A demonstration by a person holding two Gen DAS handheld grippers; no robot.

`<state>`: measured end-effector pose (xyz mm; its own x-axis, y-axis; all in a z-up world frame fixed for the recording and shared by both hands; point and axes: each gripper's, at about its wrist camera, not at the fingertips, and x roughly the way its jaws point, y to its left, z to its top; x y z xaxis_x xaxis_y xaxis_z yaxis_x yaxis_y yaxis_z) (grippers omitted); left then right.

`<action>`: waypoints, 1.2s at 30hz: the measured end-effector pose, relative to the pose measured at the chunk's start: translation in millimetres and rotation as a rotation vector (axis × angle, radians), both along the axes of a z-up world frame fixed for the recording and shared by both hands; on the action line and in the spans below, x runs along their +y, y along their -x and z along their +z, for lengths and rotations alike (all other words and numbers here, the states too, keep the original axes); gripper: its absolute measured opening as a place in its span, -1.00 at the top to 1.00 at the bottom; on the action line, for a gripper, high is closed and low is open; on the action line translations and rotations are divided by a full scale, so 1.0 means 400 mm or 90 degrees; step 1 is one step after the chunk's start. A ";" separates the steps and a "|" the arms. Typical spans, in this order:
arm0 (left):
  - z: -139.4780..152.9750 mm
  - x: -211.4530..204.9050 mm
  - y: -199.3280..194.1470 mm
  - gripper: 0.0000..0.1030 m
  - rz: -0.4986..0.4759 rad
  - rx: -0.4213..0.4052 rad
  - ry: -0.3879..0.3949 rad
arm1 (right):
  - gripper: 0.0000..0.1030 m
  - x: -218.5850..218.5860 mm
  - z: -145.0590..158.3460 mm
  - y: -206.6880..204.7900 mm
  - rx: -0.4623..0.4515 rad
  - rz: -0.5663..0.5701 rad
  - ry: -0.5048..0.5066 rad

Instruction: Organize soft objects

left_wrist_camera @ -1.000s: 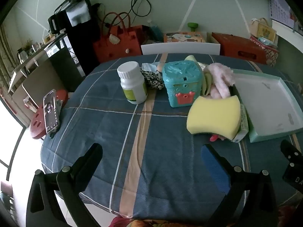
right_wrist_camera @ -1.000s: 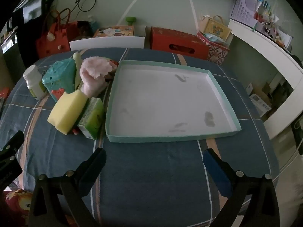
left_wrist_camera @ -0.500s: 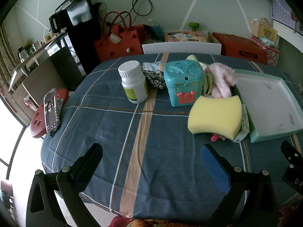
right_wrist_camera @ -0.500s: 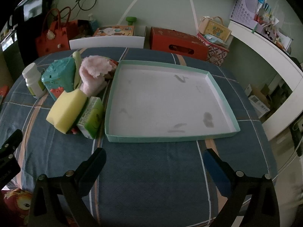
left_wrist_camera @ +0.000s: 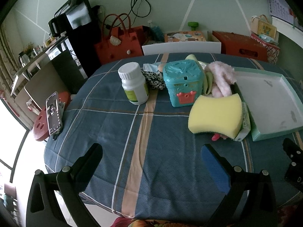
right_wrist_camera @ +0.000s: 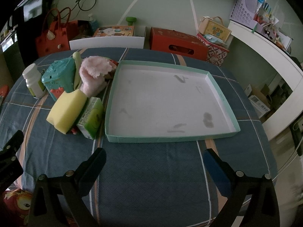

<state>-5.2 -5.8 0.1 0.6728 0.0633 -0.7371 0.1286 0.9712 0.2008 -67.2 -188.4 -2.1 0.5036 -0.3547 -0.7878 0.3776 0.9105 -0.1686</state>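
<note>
Both claws hover wide open and empty over the near edge of the worktop.

We see our left claw (left_wrist_camera: 151,155) spread wide above the blue plaid cloth of the round worktop (left_wrist_camera: 113,132), gripping nothing; our right claw (right_wrist_camera: 154,160) is just as open and empty in front of the shallow mint-green cardboard tray with a white floor (right_wrist_camera: 132,139). The soft things lie in a cluster just left of that tray: a yellow wavy-edged sponge (left_wrist_camera: 215,116) leans on a green tissue packet (right_wrist_camera: 92,117), a fluffy pink cloth (left_wrist_camera: 221,77) lies behind them against the tray's rim, and a black-and-white spotted fabric piece (left_wrist_camera: 154,79) lies between a white plastic pill bottle (left_wrist_camera: 134,83) and a teal plastic toy box with an orange crab (left_wrist_camera: 182,83).
</note>
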 end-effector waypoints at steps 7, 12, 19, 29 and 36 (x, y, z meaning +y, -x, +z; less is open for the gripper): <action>-0.003 -0.002 -0.002 -1.00 -0.001 0.003 -0.003 | -1.00 0.000 0.000 -0.002 0.002 -0.001 -0.003; -0.006 -0.003 -0.006 -1.00 -0.001 0.007 -0.006 | -1.00 -0.001 -0.002 -0.003 0.003 -0.001 -0.003; -0.010 -0.003 -0.010 -1.00 -0.001 0.013 -0.007 | -1.00 0.000 -0.003 -0.004 0.004 -0.001 -0.003; -0.012 -0.003 -0.010 -1.00 -0.001 0.014 -0.007 | -1.00 0.000 -0.002 -0.004 0.004 -0.001 -0.003; -0.012 -0.003 -0.010 -1.00 0.000 0.014 -0.007 | -1.00 0.001 -0.002 -0.004 0.004 -0.001 -0.003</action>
